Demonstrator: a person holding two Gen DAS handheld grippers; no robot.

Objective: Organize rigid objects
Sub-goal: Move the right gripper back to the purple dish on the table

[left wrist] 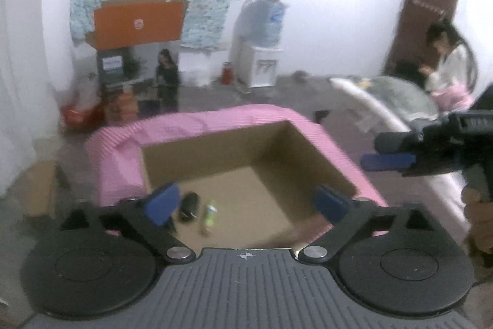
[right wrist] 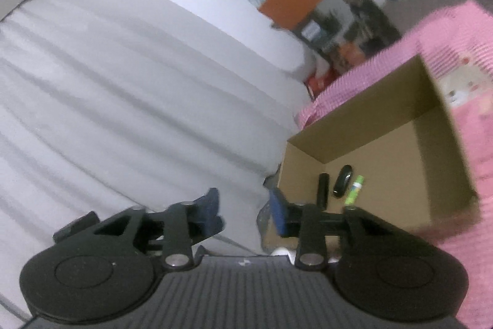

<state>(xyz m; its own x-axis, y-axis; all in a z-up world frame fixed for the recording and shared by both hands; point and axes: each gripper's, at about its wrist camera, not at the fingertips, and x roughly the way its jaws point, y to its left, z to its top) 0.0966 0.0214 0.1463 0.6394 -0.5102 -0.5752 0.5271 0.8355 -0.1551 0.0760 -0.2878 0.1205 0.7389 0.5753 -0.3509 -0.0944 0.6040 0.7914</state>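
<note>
**Both grippers empty above the box: fetch the next piece**

Your open brown cardboard box [right wrist: 397, 144], its flaps wrapped in pink striped paper, already holds three small things near one wall: one black oval mouse-like object [right wrist: 342, 181], one black stick-shaped object [right wrist: 322, 190], one green-and-white tube [right wrist: 354, 189]. Your left gripper [left wrist: 246, 204] hovers over it, jaws spread wide, empty. Your right gripper [right wrist: 245, 207] sits beside the box over white bedding [right wrist: 123, 82], jaws parted, empty. Release low, beside those three
</note>
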